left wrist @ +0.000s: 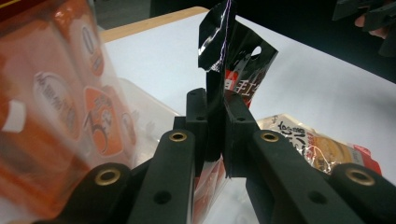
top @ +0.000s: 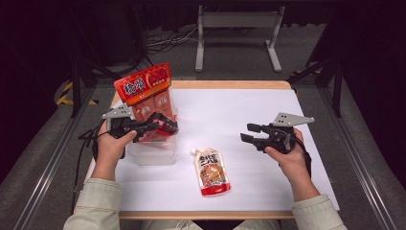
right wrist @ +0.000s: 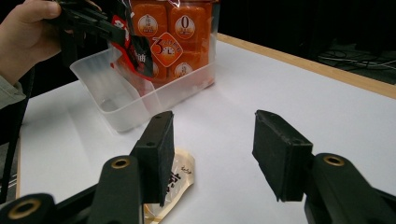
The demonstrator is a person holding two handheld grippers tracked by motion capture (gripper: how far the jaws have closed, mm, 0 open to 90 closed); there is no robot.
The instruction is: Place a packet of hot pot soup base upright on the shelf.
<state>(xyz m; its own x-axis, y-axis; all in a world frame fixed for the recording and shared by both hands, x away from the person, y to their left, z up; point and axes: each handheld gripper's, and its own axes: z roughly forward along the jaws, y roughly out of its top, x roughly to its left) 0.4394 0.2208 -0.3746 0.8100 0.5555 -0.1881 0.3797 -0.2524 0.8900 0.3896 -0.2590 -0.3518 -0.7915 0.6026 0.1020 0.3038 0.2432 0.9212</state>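
On the white desk a clear plastic bin holds a tall orange multipack standing upright. Over the bin, the left tongs are pressed together on a black-and-red sachet, which hangs above it. The right tongs are spread, holding nothing, just beyond a spouted sauce pouch lying flat on the desk.

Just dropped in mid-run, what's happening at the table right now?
A person is packing snack packets into a clear plastic bin. The left gripper is shut on a dark red-and-black packet, holding it over the bin, where a big orange bag already stands upright. The right gripper hovers open above the white table, holding nothing. A spouted sauce pouch lies flat on the table between the two hands, untouched.
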